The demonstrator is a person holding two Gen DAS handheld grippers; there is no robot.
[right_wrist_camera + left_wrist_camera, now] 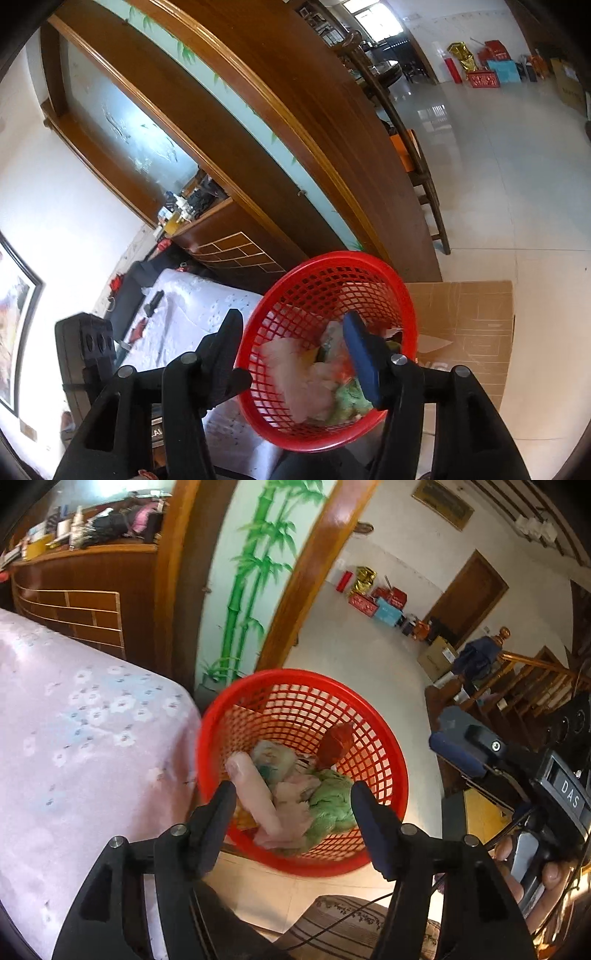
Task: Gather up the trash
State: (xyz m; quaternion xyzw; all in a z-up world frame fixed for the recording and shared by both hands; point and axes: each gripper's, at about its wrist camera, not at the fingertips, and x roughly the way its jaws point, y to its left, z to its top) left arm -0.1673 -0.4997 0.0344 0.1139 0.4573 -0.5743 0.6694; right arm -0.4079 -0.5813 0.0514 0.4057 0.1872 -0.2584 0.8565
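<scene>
Trash (pixel 291 794) in red basket (pixel 388 753); both tools spread wide, holding nothing.

A pale tiled floor (pixel 369 657) carries a red mesh basket (pixel 369 734) holding crumpled pink and green trash. Just beside the basket stands a bed (pixel 74 720) covered with a pink flowered sheet. A flattened cardboard sheet (pixel 469 317) lies on the floor on the basket's other side. Red and blue boxes (pixel 380 603) sit far off against the wall
</scene>
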